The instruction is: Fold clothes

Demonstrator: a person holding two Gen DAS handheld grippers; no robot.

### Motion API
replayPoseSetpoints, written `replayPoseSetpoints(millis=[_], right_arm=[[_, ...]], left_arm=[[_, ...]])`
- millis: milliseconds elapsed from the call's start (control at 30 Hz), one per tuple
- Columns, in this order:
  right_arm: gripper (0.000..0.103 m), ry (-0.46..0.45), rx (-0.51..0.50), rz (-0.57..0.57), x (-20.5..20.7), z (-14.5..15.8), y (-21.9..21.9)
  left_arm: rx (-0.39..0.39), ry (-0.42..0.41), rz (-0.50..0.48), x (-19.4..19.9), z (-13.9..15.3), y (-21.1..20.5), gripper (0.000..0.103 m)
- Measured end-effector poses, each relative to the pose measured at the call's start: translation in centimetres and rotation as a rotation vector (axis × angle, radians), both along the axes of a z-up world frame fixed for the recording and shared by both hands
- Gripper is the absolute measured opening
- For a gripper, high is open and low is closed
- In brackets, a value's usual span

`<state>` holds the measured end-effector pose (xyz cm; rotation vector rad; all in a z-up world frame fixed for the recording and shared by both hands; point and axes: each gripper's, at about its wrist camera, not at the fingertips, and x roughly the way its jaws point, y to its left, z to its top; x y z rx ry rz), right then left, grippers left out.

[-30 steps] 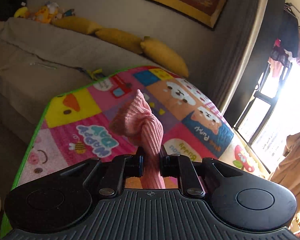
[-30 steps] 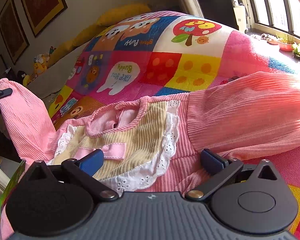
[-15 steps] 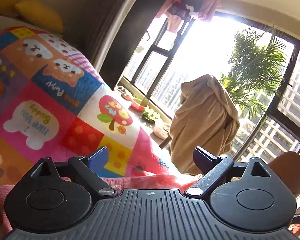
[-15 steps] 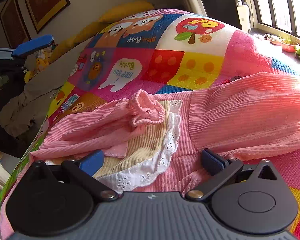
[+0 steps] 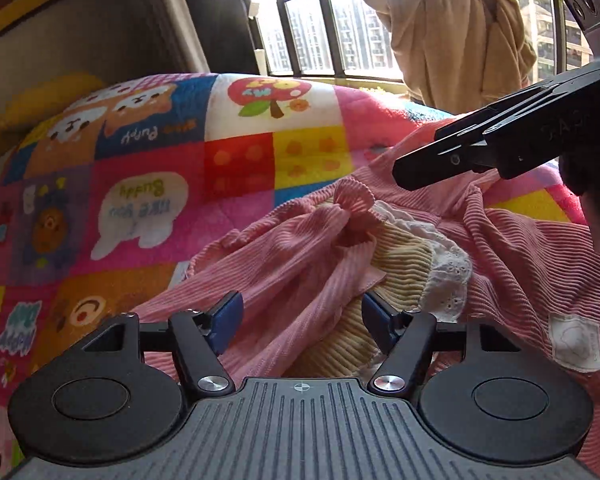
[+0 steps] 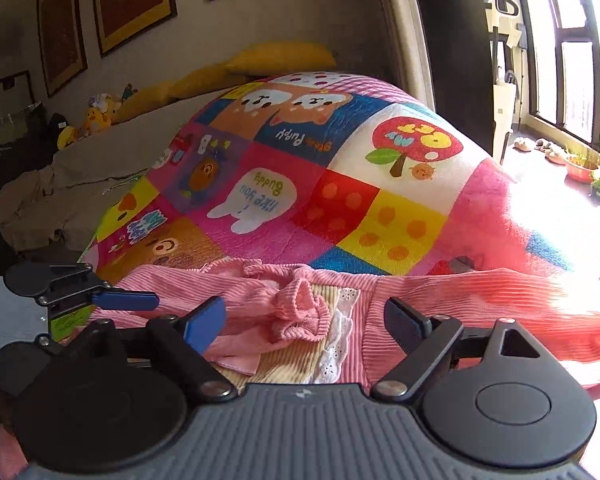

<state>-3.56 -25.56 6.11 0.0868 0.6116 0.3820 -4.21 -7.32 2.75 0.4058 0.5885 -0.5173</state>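
1. Left wrist view shows our left gripper (image 5: pixel 302 314) with its fingers spread and empty, poised over a pink corduroy baby garment (image 5: pixel 512 264) that lies on a patchwork play mat (image 5: pixel 148 200).
2. One pink sleeve (image 5: pixel 284 256) lies folded in across the cream bib panel (image 5: pixel 396 264) with its white lace trim (image 5: pixel 448 276); its cuff (image 5: pixel 354 200) bunches near the neckline.
3. Our right gripper (image 6: pixel 304 322) also stands open, holding nothing, low over the same chest area.
4. We judge the fold partly made: the far sleeve (image 6: pixel 500 296) stretches out flat toward the window side. Bringing it across would call for a pinch near its end.
5. Bare mat lies beyond the garment, giving room to sweep; the grippers sit close together, so we risk knocking them.
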Motion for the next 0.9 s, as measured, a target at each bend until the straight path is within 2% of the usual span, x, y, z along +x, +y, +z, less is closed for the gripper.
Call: replayPoseSetpoints(millis=[67,133,167,267,333,400,467,533,667,767,867,900], right_arm=[[0.051,0.047,-0.017,0.015,1.4,-0.8,0.5],[0.047,0.061,-0.034,0.024,2.4,-1.5,1.2],[0.044,0.066,-0.038,0.03,2.8,-1.8,1.5],[0.038,0.088,-0.043,0.061,4.3,-2.8,2.5],[0.032,0.113,-0.041,0.085,5.3,-3.5,3.2],[0.026,0.13,-0.037,0.094,6.0,-4.0,3.5],[0.02,0.124,-0.023,0.099,6.0,-3.7,3.3],[0.015,0.111,-0.007,0.104,5.9,-3.2,2.9],[0.014,0.025,-0.002,0.082,4.5,-0.4,1.2],[0.014,0.021,-0.044,0.044,4.6,-0.2,0.4],[0.014,0.071,-0.1,0.001,5.2,-2.1,-0.1],[0.014,0.092,-0.119,-0.013,5.4,-3.0,-0.2]], left_arm=[[0.004,0.003,-0.007,0.5,-0.6,-0.5,0.068],[0.001,0.005,-0.006,1.1,-0.8,-0.6,0.06],[-0.014,0.013,-0.003,1.4,-0.8,-0.4,0.052],[-0.061,0.037,-0.007,1.9,-0.3,0.1,0.046],[-0.089,0.047,-0.01,2.2,0.0,0.4,0.037],[-0.116,0.058,-0.012,2.4,0.4,0.6,0.021],[-0.143,0.069,-0.015,2.7,0.7,0.8,0.011],[-0.171,0.08,-0.018,3.0,1.1,1.1,0.01],[-0.227,0.078,-0.048,3.3,2.4,0.5,0.009],[-0.232,0.081,-0.086,3.4,2.2,-1.4,0.01],[-0.219,0.113,-0.105,2.9,1.3,-2.0,0.021],[-0.215,0.121,-0.109,2.6,1.0,-2.1,0.031]])
